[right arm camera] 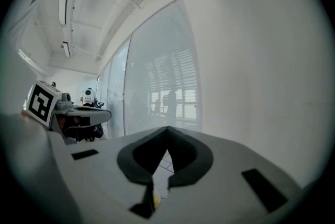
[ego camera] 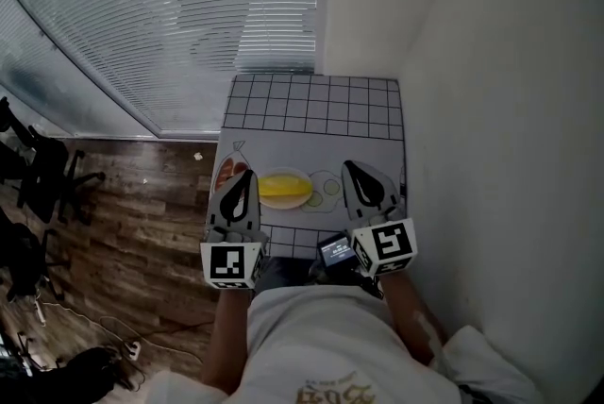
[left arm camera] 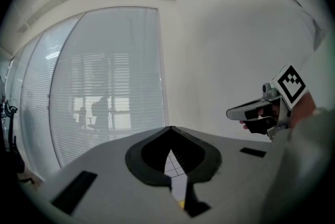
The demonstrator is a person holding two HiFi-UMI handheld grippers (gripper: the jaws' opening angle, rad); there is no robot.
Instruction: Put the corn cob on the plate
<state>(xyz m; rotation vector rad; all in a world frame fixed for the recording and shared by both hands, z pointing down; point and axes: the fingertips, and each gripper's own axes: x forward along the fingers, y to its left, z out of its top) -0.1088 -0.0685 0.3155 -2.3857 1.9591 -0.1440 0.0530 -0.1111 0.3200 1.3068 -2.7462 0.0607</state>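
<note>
My left claw (ego camera: pixel 247 176) and right claw (ego camera: pixel 349 166) are both clenched, nothing between the jaws. Between and below them the corn cob (ego camera: pixel 283 188) lies on the plate (ego camera: pixel 283 206), on the gridded table (ego camera: pixel 311 109).

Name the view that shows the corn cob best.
The head view: the corn cob lies whole and unobstructed there. Both gripper views catch only a small yellow sliver, probably it, low in frame.

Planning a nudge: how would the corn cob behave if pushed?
The corn cob looks long and rounded, so it would probably roll sideways. It lies straight, so is likely stiff. The rim of the plate may stop it.
</note>
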